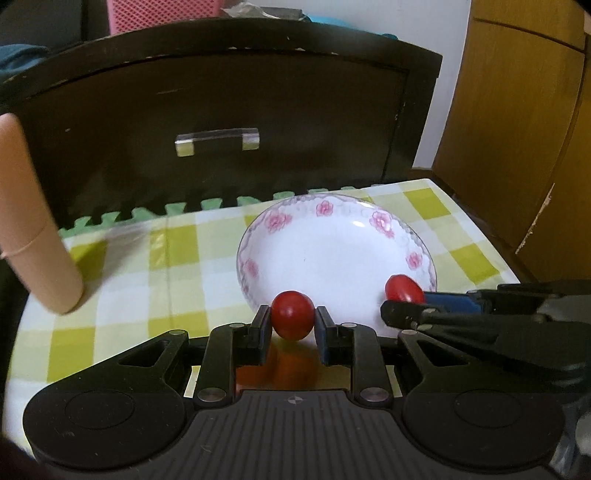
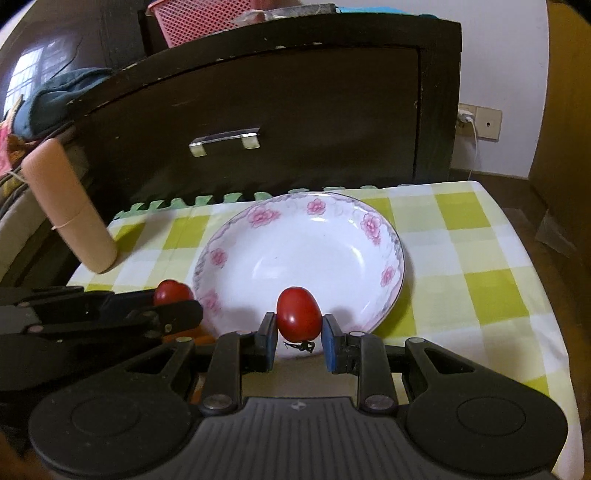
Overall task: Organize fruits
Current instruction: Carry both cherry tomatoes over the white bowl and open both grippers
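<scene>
Cherry tomatoes, two in number, each held in one gripper at the near rim of a white bowl (image 1: 343, 254) with a pink flower border. Left gripper (image 1: 293, 321): fingers clenched on a round cherry tomato (image 1: 292, 315), held just above the bowl's near edge in the left wrist view. Right gripper (image 2: 299, 326): fingers clamped on an oval cherry tomato (image 2: 298, 314), its dried stem hanging below, likewise over the bowl's near rim. In the left wrist view the right gripper enters from the right side, its tomato at the bowl's right edge; in the right wrist view the left gripper enters from the left, its tomato just beside the bowl's left rim. The bowl's interior holds no fruit and stands on a yellow-and-white checked cloth (image 2: 476, 258). A tan cylinder (image 2: 68, 206) leans tilted at the cloth's far left corner. A green foam mat edge (image 1: 147, 212) shows behind the cloth. A dark cabinet (image 2: 295, 110) with a metal handle (image 2: 225, 140) stands behind; a pink mesh basket (image 2: 207, 18) rests on top
</scene>
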`<state>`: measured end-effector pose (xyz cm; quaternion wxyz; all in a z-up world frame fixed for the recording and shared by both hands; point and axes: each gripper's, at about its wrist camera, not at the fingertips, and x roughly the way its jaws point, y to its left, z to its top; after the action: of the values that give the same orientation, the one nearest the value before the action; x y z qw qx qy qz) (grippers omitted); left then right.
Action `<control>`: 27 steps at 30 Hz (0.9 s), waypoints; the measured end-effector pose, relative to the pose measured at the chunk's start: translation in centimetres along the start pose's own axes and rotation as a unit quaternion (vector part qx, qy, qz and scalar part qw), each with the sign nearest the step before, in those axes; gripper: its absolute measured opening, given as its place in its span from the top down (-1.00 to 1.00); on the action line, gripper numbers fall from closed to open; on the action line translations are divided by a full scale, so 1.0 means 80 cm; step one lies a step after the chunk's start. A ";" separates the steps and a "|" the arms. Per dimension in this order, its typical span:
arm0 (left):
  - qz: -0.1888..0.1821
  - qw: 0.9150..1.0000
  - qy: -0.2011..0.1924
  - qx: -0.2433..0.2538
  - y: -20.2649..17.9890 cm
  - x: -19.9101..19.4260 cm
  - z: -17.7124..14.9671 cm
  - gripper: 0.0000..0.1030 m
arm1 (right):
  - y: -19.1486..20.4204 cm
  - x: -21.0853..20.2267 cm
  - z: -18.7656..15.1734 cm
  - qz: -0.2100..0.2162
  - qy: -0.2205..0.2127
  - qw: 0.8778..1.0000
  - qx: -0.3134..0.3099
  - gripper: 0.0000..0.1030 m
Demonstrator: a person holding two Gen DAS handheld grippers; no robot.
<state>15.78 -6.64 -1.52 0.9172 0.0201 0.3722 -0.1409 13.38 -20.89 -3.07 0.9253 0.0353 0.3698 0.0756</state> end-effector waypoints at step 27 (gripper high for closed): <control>0.013 1.000 0.017 0.000 -0.002 0.043 0.019 0.26 | -0.017 0.033 0.012 -0.003 0.004 1.000 0.021 0.50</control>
<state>19.13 -7.89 -2.80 0.9124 0.0277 0.3874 -0.1289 16.08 -21.79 -4.35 0.9230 0.0532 0.3755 0.0654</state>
